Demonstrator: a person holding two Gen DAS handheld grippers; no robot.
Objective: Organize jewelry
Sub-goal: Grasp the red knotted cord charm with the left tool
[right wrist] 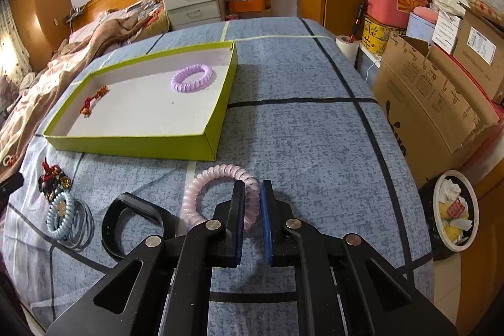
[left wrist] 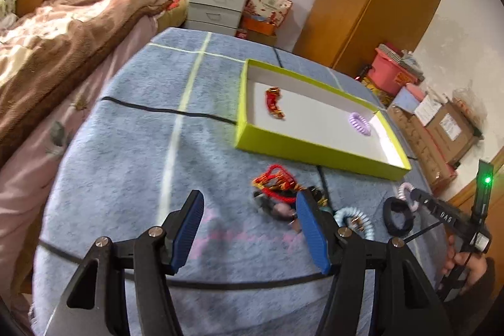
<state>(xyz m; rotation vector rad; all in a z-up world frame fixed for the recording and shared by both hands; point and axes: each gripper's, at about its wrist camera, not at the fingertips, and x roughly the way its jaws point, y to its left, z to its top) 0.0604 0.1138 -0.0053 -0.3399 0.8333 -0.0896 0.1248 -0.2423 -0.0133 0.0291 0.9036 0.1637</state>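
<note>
A shallow green box (right wrist: pixel 132 144) with a white inside sits on the blue cloth-covered counter (right wrist: pixel 299 131). In it lie a purple coil bracelet (right wrist: pixel 192 77) toward one end and a red and gold ornament (right wrist: pixel 93 99) toward the other, well apart.

The right gripper (right wrist: pixel 252 203) has its jaws nearly together, pinching one side of a pale pink coil bracelet (right wrist: pixel 217 178) that lies on the counter just in front of the box. Beside it on the cloth sit a black band (right wrist: pixel 132 210), a light blue coil bracelet (right wrist: pixel 61 218) and a dark tangle of red and gold pieces (right wrist: pixel 52 178).

The left gripper (left wrist: pixel 249 225) is spread wide with nothing between its blue pads (left wrist: pixel 189 229), hovering over the cloth close to a red cord tangle (left wrist: pixel 277 181). A hand (left wrist: pixel 466 266) holds the right gripper's handle at the edge of the left wrist view.
</note>
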